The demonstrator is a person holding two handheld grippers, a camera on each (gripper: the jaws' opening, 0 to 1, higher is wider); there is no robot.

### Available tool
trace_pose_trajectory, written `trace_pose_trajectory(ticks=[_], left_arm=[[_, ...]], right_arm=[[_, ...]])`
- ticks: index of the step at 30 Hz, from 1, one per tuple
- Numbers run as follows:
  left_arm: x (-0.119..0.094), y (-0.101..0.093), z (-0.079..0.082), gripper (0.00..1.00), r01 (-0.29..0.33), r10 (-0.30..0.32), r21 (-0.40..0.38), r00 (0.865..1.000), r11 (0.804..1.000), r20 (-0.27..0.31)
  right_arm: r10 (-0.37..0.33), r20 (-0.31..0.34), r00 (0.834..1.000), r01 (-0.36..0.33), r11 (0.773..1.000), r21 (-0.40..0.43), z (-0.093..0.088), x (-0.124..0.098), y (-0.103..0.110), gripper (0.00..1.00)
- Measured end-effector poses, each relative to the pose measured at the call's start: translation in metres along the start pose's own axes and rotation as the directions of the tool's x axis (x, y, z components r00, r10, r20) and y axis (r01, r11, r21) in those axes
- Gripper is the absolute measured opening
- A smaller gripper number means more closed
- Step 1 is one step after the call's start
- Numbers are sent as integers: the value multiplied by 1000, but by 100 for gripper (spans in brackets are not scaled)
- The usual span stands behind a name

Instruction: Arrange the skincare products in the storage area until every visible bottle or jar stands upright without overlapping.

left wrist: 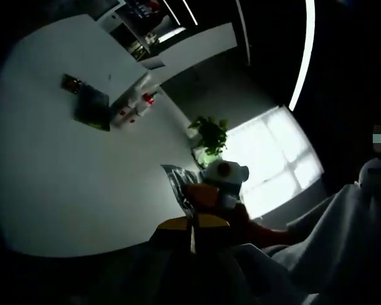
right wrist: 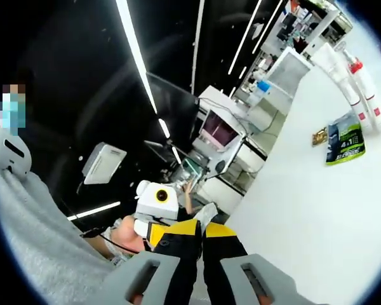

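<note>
My left gripper (left wrist: pixel 192 223) rises from the bottom of the left gripper view. Its yellow-tipped jaws are pressed together, shut on nothing. Just beyond them is my right gripper (left wrist: pixel 211 196), orange-bodied and pointing back at it. In the right gripper view, my right gripper (right wrist: pixel 201 232) has its black, yellow-tipped jaws closed with only a thin line between them and nothing held. My left gripper (right wrist: pixel 157 210) is close behind its tips. Both views point up at the room, and a person's grey sleeve (right wrist: pixel 32 235) sits alongside.
A white wall (left wrist: pixel 63 178) carries a green-black poster (right wrist: pixel 345 143) and red-topped white cylinders (right wrist: pixel 362 82). A potted plant (left wrist: pixel 209 133) stands by a bright window (left wrist: pixel 273 159). Light strips (right wrist: pixel 136 51) cross a dark ceiling above white equipment (right wrist: pixel 222 133).
</note>
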State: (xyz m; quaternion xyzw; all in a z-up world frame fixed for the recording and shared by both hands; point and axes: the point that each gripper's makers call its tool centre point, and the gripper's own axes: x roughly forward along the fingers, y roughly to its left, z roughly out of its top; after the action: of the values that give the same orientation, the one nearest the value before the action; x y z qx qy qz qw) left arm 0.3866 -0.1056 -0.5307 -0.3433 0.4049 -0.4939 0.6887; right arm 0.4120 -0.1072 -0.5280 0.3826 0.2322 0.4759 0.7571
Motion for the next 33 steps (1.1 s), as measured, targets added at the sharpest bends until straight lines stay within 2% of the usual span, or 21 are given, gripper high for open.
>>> trace_pose_trajectory(ticks=[3,5,7,9,10,15,20,33], left_arm=[[-2,1,1,0,-2,2,-4,1000,1000,8],[-2,2,2,0,0,0,-4,1000,1000,9],[-2,3,2,0,-4,4,-2,1000,1000,9],[-1,2,2,0,-5,5,-3,1000,1000,8],[-1,5,0,0,-18,18,2,1000,1000,-6],[0,3,0,0,-24,24,23,1000,999,-5],[-1,0,4,0,-18,18,46,1000,999,8],[0,-1,7,0,-14,14,46,1000,999,12]], right_arm=[[55,46,997,-59,993,106,6,0,9,0],[50,32,998,-53,994,98,4,0,6,0],[29,-12,1000,-28,997,66,-3,0,3,4],[45,-37,998,-43,998,49,-9,0,7,0],[52,-25,998,-51,997,59,-8,0,9,0],[49,-23,999,-47,998,49,-8,-1,8,0],[65,34,997,-70,980,186,-4,-1,4,0],[-2,57,998,-7,987,159,0,-2,-7,0]])
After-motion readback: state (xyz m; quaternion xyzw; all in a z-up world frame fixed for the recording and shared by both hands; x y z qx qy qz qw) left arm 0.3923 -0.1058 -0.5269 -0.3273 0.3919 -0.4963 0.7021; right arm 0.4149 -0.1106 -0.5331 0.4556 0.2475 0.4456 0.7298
